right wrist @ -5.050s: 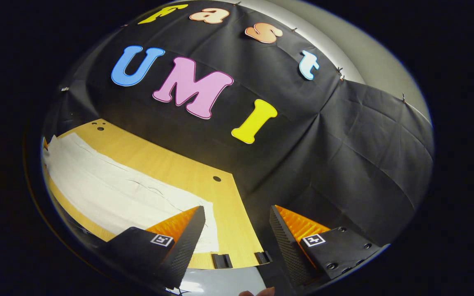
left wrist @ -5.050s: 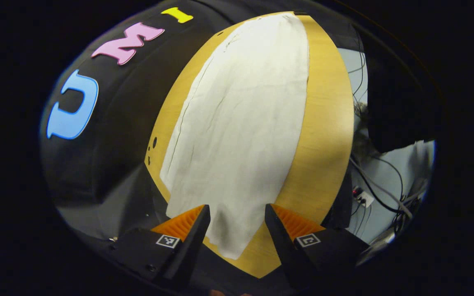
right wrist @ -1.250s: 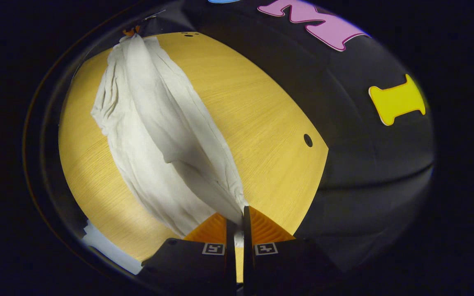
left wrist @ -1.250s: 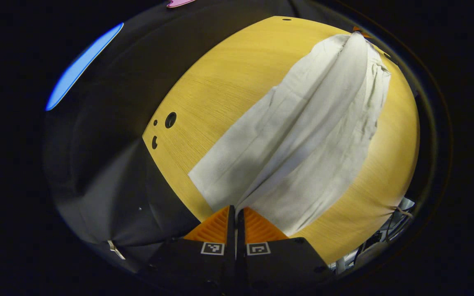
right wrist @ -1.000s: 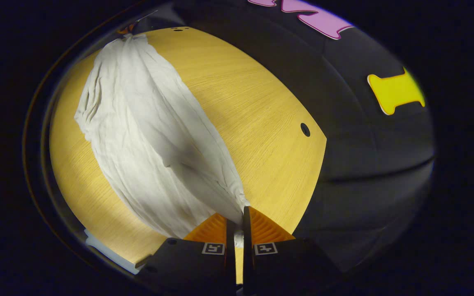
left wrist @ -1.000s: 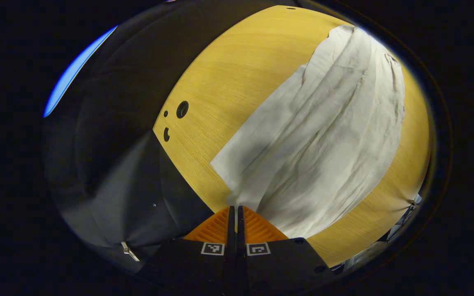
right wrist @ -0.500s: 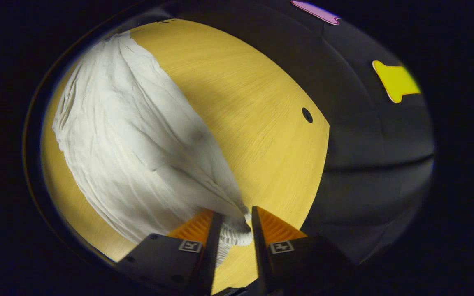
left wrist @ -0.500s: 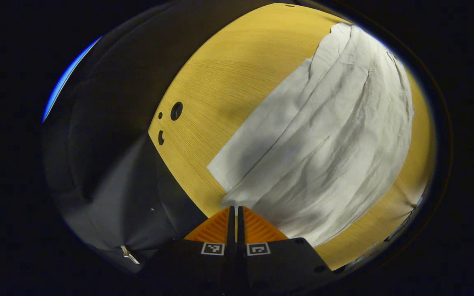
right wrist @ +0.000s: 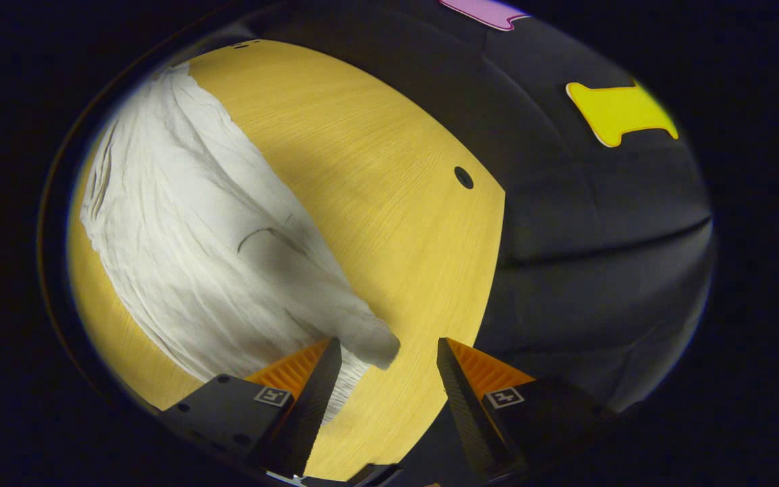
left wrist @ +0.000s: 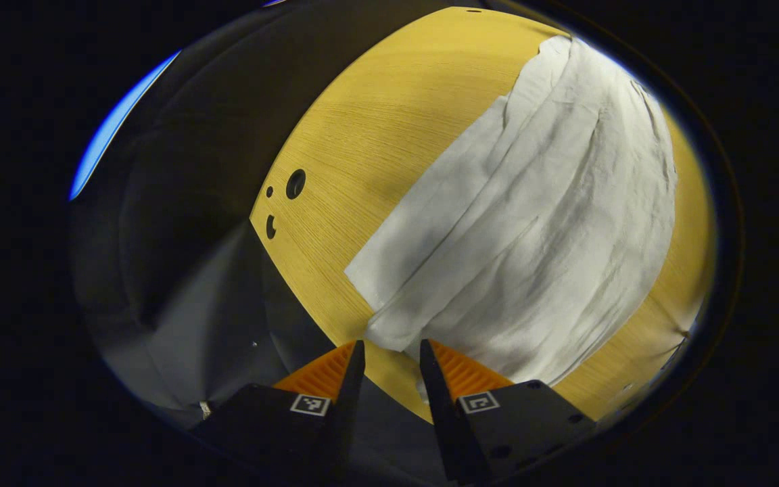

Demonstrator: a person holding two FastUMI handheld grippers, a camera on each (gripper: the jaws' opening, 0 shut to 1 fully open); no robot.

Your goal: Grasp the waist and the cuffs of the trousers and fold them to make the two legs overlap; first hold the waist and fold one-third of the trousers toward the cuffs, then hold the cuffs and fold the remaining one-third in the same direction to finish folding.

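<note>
1. Nearest in the left gripper view, the left gripper has its fingers spread, with a gap between them and no cloth pinched. A corner of the white trousers lies just beyond its tips on the yellow wooden table.

2. In the right gripper view, the right gripper is also spread wide and grips nothing. A bunched, gathered end of the trousers sits just ahead of its left finger, resting on the table.

3. Farther out, the trousers lie as one long wrinkled band across the table. A straight edge runs lengthwise along the middle, which I read as one leg laid over the other. The upper layer sits slightly off the lower one, so a strip of the lower shows on the side toward the booth's black cloth wall.

4. Judged from this, the legs already overlap and both ends lie free. What is hard to tell is which end is the waist; the gathered end near the right gripper looks like it.

5. To fold in thirds well, grip the waist through both layers at its corners, lift only a little, carry it level so the layers do not slide, and lay it down square to the long edges.
</note>
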